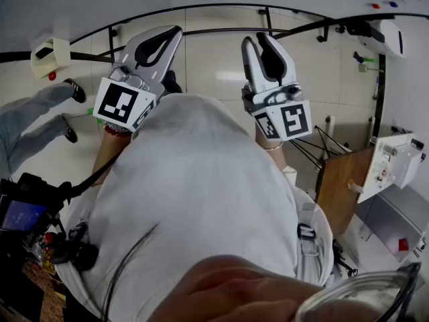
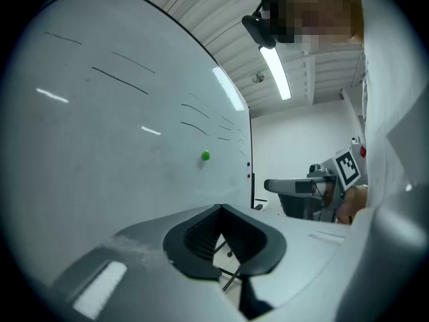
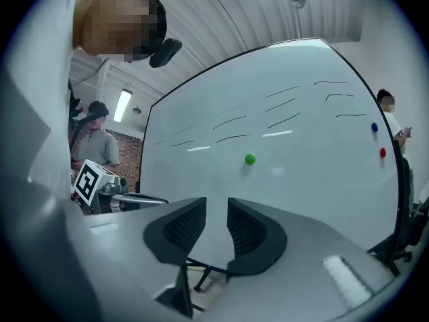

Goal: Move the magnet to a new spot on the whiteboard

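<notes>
Approach step: I am aiming the right gripper (image 3: 216,204), jaws slightly spread and empty, at the magnet (image 3: 249,158) sitting on the whiteboard (image 3: 315,173) ahead, just above them. Left gripper (image 2: 220,208) is idling, jaws pressed together. Next move, likely: reaching forward and pinching the magnet.

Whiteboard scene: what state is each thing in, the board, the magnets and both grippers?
whiteboard: upright, faint pen strokes on it.
green magnet: stuck on the whiteboard, untouched.
blue magnet: stuck near the whiteboard's edge.
red magnet: stuck just below the blue magnet.
left gripper: jaws together, empty, off the whiteboard.
right gripper: jaws slightly apart, empty, off the whiteboard.
</notes>
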`<move>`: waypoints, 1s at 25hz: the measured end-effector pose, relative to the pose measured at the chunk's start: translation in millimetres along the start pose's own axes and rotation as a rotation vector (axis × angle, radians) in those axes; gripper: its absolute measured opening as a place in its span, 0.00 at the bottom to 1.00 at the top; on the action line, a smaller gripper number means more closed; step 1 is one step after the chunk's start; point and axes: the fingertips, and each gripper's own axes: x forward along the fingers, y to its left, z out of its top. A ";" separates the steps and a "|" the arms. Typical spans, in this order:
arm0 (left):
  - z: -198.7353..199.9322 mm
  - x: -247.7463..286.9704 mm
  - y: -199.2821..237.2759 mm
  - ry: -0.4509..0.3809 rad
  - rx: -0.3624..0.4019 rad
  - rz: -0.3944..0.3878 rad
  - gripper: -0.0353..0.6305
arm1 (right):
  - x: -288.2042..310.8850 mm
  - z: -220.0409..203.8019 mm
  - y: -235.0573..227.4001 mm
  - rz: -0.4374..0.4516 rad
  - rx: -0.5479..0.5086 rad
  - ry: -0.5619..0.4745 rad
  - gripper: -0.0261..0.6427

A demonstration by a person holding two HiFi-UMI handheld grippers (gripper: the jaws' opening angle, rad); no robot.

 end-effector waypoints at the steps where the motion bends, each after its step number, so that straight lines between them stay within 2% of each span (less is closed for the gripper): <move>1: 2.9 -1.6 -2.5 -0.004 0.006 -0.002 0.06 | 0.8 2.1 -2.7 -0.009 -0.017 0.000 0.18; 9: 2.6 -22.5 1.6 -0.020 0.022 0.014 0.06 | 18.5 44.8 -31.3 -0.138 -0.131 -0.074 0.25; 15: -2.4 -16.7 -14.0 -0.009 0.007 -0.023 0.06 | 12.7 77.4 -55.8 -0.258 -0.199 -0.112 0.26; 19: -1.1 -12.9 -10.5 -0.009 -0.020 -0.002 0.06 | 23.9 85.3 -58.8 -0.265 -0.253 -0.097 0.26; 25: 2.8 -7.9 1.9 -0.011 -0.018 0.037 0.06 | 42.9 86.4 -64.5 -0.263 -0.247 -0.107 0.26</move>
